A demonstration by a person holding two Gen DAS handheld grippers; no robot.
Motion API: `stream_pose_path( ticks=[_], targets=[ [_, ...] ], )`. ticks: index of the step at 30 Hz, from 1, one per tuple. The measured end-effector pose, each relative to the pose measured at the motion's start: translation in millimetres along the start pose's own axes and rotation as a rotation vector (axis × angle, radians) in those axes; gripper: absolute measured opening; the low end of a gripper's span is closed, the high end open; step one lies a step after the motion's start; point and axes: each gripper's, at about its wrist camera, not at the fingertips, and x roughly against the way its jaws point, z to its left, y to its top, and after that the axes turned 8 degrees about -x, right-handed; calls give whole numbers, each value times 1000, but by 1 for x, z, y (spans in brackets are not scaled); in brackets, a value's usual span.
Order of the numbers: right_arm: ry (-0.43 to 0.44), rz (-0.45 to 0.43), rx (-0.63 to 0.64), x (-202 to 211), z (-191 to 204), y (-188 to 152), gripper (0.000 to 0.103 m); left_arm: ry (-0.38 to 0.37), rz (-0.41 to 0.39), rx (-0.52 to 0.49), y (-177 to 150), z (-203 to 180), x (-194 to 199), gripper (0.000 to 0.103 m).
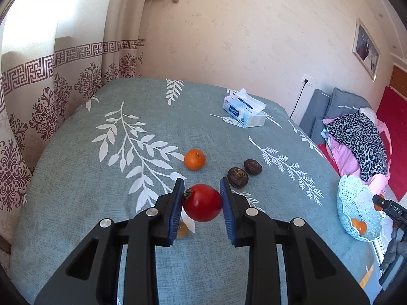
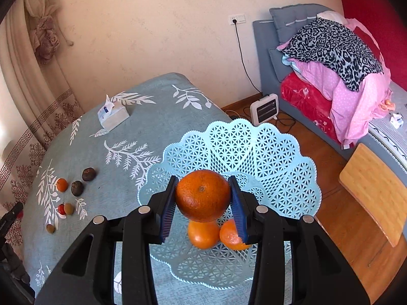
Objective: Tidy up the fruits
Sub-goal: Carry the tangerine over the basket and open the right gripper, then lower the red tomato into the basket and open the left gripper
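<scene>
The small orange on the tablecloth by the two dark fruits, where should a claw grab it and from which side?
Grip the small orange across its widest middle, coming down from above. It sits alone on the tablecloth; its left side is clear, and the two dark fruits lie apart on its right, so both pads probably fit.

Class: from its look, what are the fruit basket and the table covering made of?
Fruit basket: probably moulded plastic, pale blue, matte; its lattice of cut-outs and scalloped rim suggest that. Table covering: seemingly woven cloth, grey-blue with printed white leaves; a fine weave texture shows.
</scene>
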Motion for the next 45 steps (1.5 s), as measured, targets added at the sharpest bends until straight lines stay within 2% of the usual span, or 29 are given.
stream_pose_path(
  ticks=[7, 15, 16, 17, 25, 30, 34, 45],
  targets=[
    [-11, 73, -24, -30, -10, -9, 41, 3, 22, -44, -3, -16, -3, 29],
    [-19, 93, -46, -41, -17, -12, 42, -2, 25, -76, 2, -35, -3, 29],
    [-15, 89, -54, -40, -19, -11, 49, -5, 26, -84, 2, -39, -3, 29],
    [-11, 78, -64, -38, -21, -10, 52, -7, 28, -92, 3, -43, -4, 29],
    [-21, -90, -84, -2, -32, 3, 54, -36, 33, -176, 6, -87, -8, 29],
    [-61, -196, -90, 17, -44, 6, 58, -102, 39, -246, 8, -130, -16, 29],
    [-79, -241, -99, 26, -56, 9, 58, -174, 58, -294, 7, -167, -29, 29],
    [-72, -242, -136, 25, -75, 6, 58, -366, 104, -393, 0, -259, -62, 29]
  ],
)
